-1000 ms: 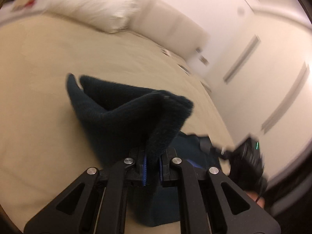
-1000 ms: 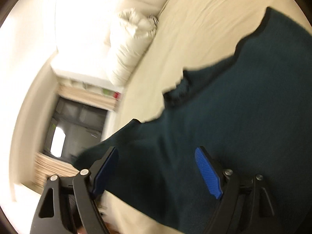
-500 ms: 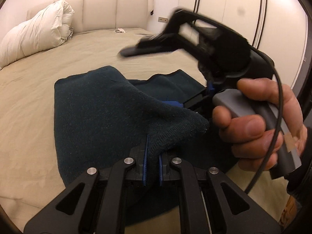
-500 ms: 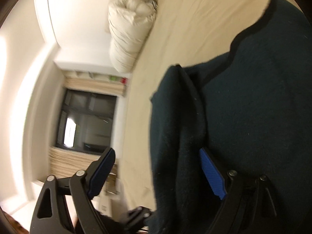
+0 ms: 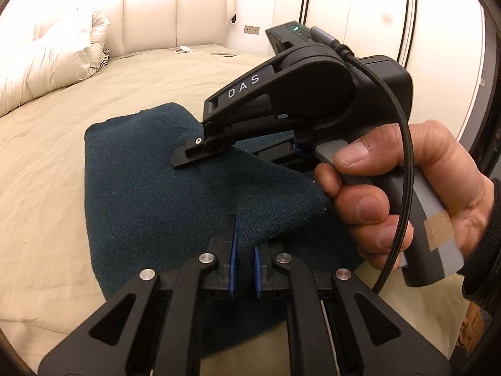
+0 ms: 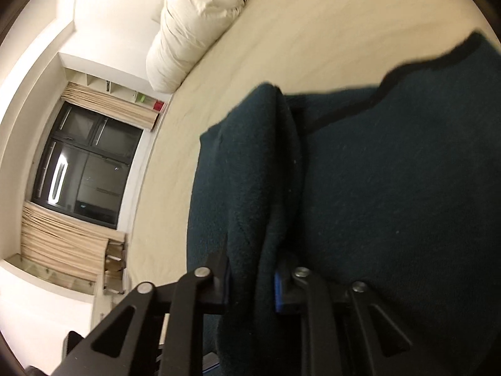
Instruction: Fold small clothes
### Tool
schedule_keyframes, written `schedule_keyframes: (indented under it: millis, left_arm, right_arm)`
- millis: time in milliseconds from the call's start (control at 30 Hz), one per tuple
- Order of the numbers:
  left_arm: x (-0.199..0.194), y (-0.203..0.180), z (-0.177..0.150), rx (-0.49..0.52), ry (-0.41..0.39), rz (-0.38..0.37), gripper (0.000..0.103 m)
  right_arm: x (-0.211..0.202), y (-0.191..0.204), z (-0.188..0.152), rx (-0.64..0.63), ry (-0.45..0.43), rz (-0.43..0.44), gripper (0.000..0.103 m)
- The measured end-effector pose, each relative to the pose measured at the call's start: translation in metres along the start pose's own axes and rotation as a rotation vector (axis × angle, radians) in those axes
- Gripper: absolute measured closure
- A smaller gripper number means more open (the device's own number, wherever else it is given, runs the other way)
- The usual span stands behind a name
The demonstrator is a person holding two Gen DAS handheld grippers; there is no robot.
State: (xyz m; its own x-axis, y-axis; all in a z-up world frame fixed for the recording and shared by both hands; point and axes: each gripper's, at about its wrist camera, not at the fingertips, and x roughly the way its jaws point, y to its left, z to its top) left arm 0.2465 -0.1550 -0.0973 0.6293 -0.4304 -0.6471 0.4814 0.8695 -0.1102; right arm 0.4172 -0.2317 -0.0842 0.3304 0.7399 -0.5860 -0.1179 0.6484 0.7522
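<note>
Garment [image 5: 162, 194]: dark teal knit, uniform, with a black trim band along one edge [image 6: 404, 75]. Bed sheet [image 5: 47, 163]: plain beige. Pillow [image 5: 53, 59]: white. Headboard [image 5: 175, 18]: cream. Left gripper [image 5: 243, 266]: black body, blue pads, silver screws. Right gripper [image 6: 252, 285]: black, grey handle, white lettering. Curtains [image 6: 59, 244]: tan.

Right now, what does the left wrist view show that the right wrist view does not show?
Only the left wrist view shows the hand holding the right gripper's handle, its cable, the headboard, and the left gripper shut on a fold of the dark cloth. Only the right wrist view shows the window, the curtains, and the right gripper closing on a cloth fold. Both show the cloth, bed and white pillow.
</note>
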Motion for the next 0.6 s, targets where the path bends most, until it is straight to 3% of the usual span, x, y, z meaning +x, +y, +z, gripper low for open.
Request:
schedule_keyframes:
  millis: [300, 467, 600]
  left_arm:
    - [-0.004, -0.014, 0.021, 0.046, -0.034, -0.040, 0.096]
    - [0.009, -0.030, 0.030, 0.086, -0.018, -0.091, 0.096]
    - [0.027, -0.038, 0.021, 0.116, 0.056, -0.124, 0.095]
  right_arm:
    - [-0.053, 0.014, -0.020, -0.083, -0.193, -0.067, 0.086]
    - [-0.088, -0.018, -0.022, -0.022, -0.277, -0.076, 0.086]
    - [-0.103, -0.059, -0.033, 0.066, -0.311, -0.124, 0.086]
